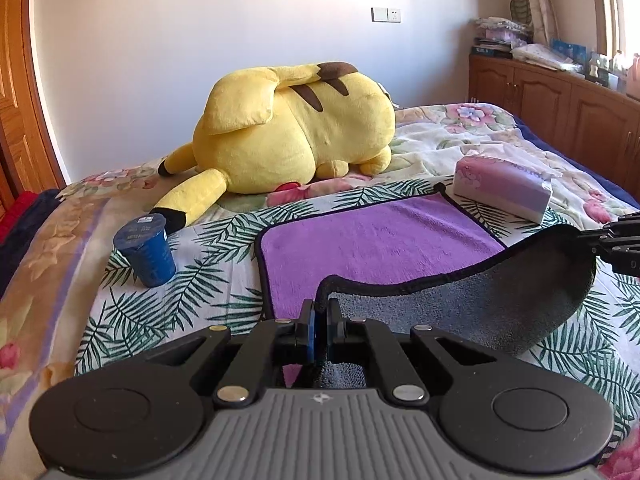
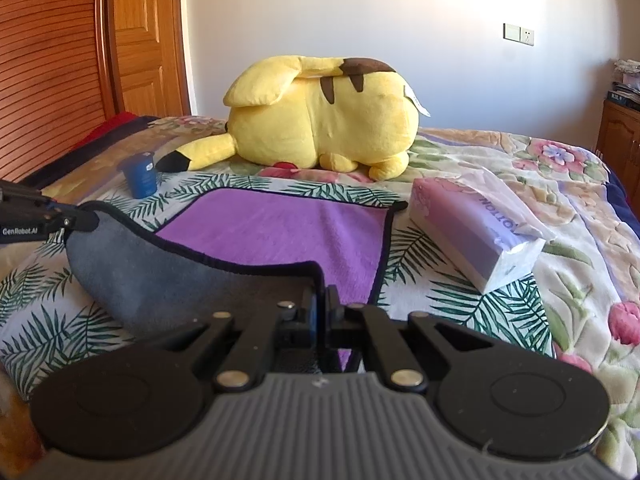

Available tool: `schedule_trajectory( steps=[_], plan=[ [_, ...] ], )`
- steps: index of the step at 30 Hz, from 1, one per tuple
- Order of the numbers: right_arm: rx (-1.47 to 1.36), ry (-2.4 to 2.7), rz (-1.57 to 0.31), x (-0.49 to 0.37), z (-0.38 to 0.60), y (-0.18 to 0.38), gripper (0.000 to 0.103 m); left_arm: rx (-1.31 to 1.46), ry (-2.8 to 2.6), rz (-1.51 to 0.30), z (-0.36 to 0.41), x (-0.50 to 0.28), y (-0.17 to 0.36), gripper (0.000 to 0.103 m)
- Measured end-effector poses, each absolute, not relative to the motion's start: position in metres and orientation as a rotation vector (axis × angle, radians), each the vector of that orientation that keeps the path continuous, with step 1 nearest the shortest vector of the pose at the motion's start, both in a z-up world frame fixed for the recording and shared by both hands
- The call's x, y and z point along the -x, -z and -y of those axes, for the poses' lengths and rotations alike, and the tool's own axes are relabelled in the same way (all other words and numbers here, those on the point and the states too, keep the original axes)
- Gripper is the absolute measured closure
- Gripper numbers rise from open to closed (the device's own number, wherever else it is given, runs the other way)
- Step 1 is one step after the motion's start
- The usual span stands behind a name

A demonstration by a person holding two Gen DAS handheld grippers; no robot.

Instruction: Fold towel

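Two corners of the towel (image 1: 372,240) are pinched tight — one in my left fingers (image 1: 320,312), one in my right fingers (image 2: 320,300) — both pairs closed on its near black-trimmed edge. That edge is raised off the bed (image 1: 132,312), grey underside showing; the purple far half lies flat between the blue cup (image 1: 146,250) and tissue pack (image 1: 506,188), near the Pikachu plush (image 1: 292,128).

A home bedroom: floral bedspread (image 1: 460,136), plush toy (image 1: 292,124), wooden cabinets (image 1: 560,100).

Towel (image 1: 372,240) plush purple cloth, grey nubby underside; left claw (image 1: 320,320) matt black plastic.
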State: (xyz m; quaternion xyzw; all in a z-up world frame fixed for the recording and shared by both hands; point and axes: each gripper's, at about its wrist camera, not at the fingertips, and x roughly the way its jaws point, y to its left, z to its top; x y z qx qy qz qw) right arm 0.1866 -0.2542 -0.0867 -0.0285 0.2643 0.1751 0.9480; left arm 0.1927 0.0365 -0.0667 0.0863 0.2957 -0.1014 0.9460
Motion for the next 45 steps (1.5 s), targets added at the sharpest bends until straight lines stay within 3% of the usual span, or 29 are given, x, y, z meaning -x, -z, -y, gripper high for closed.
schedule_trajectory(
  steps=[45],
  plan=[
    [0.036, -0.367, -0.48, -0.231, 0.261, 0.077, 0.1, -0.214, 0.197, -0.495, -0.023, -0.238, 0.042, 0.103]
  ],
)
